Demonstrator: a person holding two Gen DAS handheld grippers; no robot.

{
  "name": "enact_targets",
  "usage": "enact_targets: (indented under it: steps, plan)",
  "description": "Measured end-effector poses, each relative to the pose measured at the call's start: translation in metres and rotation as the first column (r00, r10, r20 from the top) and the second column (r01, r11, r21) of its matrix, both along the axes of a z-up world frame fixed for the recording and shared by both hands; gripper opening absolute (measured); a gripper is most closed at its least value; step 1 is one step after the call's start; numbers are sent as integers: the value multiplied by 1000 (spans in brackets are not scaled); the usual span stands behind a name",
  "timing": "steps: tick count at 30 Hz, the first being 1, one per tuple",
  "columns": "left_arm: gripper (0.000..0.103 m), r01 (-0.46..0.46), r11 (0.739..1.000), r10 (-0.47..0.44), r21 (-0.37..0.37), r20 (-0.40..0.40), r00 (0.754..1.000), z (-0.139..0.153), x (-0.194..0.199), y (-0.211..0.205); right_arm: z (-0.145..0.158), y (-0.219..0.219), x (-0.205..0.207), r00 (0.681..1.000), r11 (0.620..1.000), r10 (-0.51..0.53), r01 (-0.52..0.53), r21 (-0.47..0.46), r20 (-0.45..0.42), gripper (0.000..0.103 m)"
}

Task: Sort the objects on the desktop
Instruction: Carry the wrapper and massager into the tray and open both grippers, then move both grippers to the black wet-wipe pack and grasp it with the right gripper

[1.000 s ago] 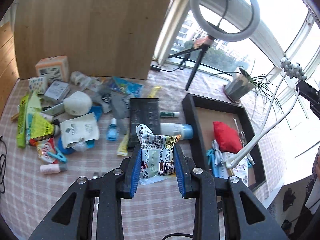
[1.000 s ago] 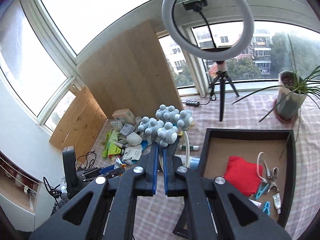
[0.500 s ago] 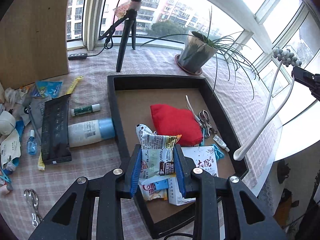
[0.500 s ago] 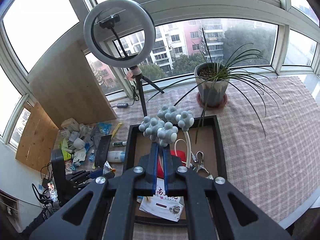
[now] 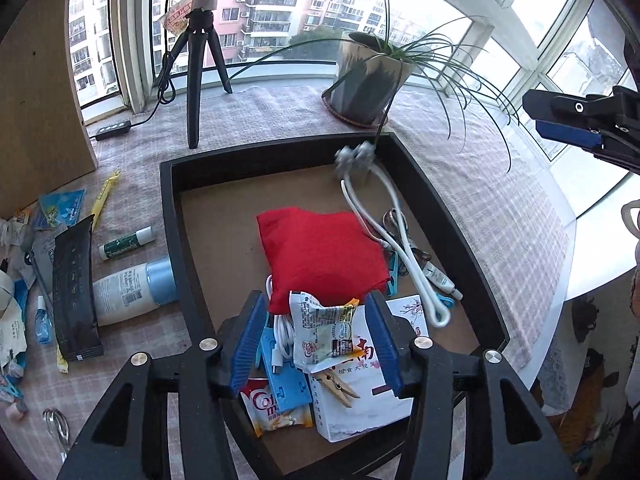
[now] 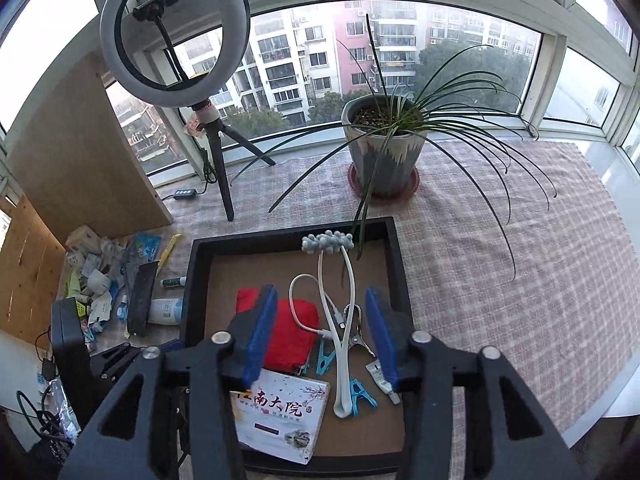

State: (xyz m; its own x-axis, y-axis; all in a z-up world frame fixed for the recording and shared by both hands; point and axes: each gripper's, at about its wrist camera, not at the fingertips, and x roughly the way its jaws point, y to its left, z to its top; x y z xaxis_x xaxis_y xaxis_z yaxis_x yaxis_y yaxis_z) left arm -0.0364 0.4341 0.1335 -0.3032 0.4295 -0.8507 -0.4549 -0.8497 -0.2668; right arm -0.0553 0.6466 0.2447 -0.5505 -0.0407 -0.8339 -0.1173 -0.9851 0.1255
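My left gripper (image 5: 315, 304) hangs over the near end of the black tray (image 5: 168, 216). Its jaws are opening, and a crinkled snack packet (image 5: 324, 334) sits between them with a gap to each blue pad. The packet rests on a white printed box (image 5: 360, 400) beside a red pouch (image 5: 320, 252). My right gripper (image 6: 320, 292) is over the same tray (image 6: 192, 280), jaws opening wide and holding nothing. Below it a white massager (image 6: 340, 320) with grey knobbly balls lies loose on the tray floor, also visible as the massager (image 5: 376, 216) in the left wrist view.
Loose items lie left of the tray: a lotion bottle (image 5: 128, 288), a black packet (image 5: 74, 292), scissors (image 5: 56, 424) and several small packets. A potted plant (image 6: 384, 148) and a ring light on a tripod (image 6: 172, 40) stand behind the tray. A wooden board (image 6: 80, 152) leans at the back left.
Both grippers swung from the clutter to above the tray. The right gripper opened and the massager dropped into the tray. The left pads have spread away from the snack packet.
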Motion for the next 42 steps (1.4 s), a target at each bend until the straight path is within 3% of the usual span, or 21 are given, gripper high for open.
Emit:
enact_targets:
  steps: [8, 23, 33, 42]
  plan:
    - [49, -62, 998, 62, -5, 22, 998, -5, -9, -31, -16, -30, -2, 998, 994, 54, -55, 99, 13, 53]
    - [49, -233, 969, 233, -80, -4, 972, -23, -32, -127, -80, -122, -36, 980, 979, 189, -193, 58, 62, 53]
    - [49, -302, 947, 302, -112, -16, 953, -35, -50, -171, -89, -179, -57, 963, 961, 267, -270, 65, 48, 57]
    - [49, -320, 941, 325, -111, 22, 946, -52, -68, -198, -106, -208, -82, 953, 956, 292, -291, -28, 82, 58]
